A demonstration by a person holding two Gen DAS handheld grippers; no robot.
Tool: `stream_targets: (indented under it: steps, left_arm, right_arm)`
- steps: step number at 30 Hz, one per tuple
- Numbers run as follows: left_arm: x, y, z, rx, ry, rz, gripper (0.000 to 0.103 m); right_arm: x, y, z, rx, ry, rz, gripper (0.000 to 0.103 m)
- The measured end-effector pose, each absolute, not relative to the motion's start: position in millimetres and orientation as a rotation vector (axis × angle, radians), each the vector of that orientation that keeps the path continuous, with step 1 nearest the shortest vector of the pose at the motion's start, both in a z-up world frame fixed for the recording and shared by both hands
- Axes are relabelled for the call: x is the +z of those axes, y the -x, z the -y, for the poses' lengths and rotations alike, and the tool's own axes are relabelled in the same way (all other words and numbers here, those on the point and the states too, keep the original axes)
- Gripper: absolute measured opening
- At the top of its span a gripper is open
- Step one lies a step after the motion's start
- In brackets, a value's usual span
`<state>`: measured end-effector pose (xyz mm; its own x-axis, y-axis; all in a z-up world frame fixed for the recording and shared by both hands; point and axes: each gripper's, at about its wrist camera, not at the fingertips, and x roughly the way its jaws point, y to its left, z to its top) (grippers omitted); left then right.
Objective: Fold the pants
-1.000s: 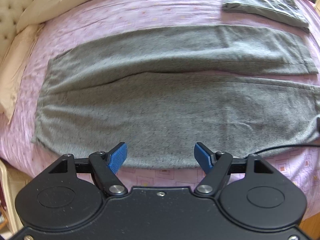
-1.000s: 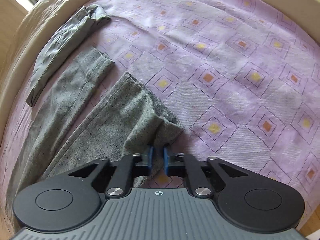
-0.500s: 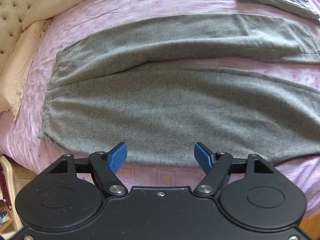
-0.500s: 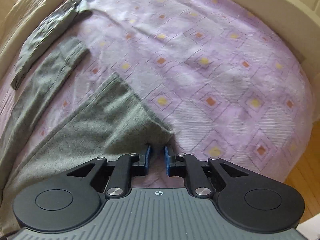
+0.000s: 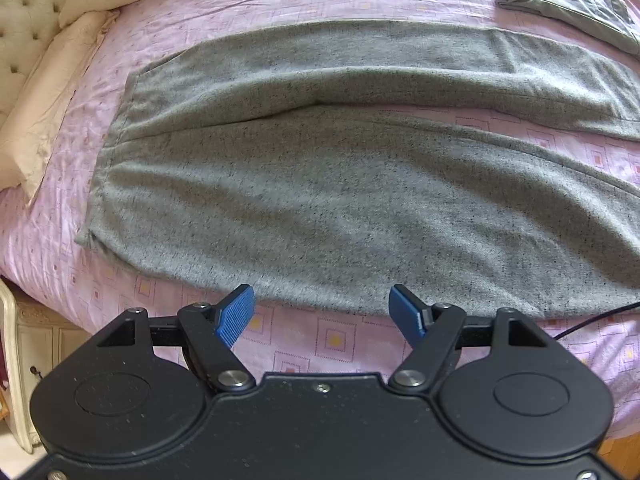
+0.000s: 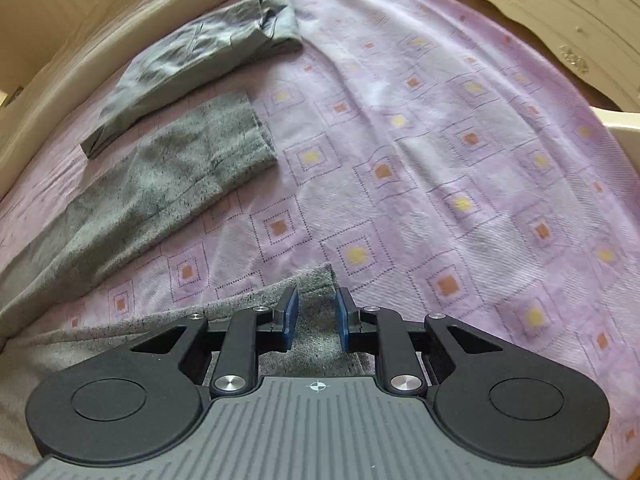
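My left gripper [image 5: 322,312] stands wide open and holds nothing, its blue fingertips [image 5: 236,314] apart over the pink sheet [image 5: 320,340], with the near edge of the grey pants [image 5: 340,208] lying just ahead of them and spreading flat away across the bed. My right gripper [image 6: 316,316] is parted only a little, the cuff corner of the near pant leg [image 6: 316,292] lying between its pads, which do not visibly press it. Beyond and to the left lie the other leg [image 6: 180,168] and a folded grey garment [image 6: 192,64].
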<state>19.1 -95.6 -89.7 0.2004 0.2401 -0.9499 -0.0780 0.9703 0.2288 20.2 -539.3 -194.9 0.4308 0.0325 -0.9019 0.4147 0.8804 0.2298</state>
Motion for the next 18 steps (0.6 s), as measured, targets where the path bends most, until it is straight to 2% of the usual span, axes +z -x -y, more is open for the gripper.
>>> stream_targets:
  steps: [4, 5, 6, 10, 13, 16, 18]
  left_arm:
    - [-92, -18, 82, 0.273, -0.107, -1.363, 0.076]
    - [-93, -18, 79, 0.281, -0.097, -1.365, 0.076]
    - [-95, -19, 76, 0.284, -0.089, -1.367, 0.076]
    - [-103, -27, 71, 0.275, -0.113, -1.336, 0.076]
    - [-121, -39, 65, 0.252, -0.143, -1.336, 0.076]
    - [-138, -50, 57, 0.237, -0.166, -1.352, 0.076]
    - [-148, -54, 53, 0.216, -0.172, -1.36, 0.076]
  right_arm:
    - [-200, -27, 532, -0.221, -0.401, -1.148, 0.021]
    - [-198, -27, 531, -0.216, -0.397, -1.146, 0.004]
    - [-195, -26, 529, -0.2, -0.399, -1.134, 0.0]
    - [-180, -33, 523, -0.276, -0.276, -1.064, 0.0]
    - [-187, -45, 540, -0.365, -0.301, -1.096, 0.0]
    - [-177, -39, 538, -0.317, -0.339, -1.062, 0.005]
    - [-172, -30, 529, -0.264, -0.335, -1.053, 0.023]
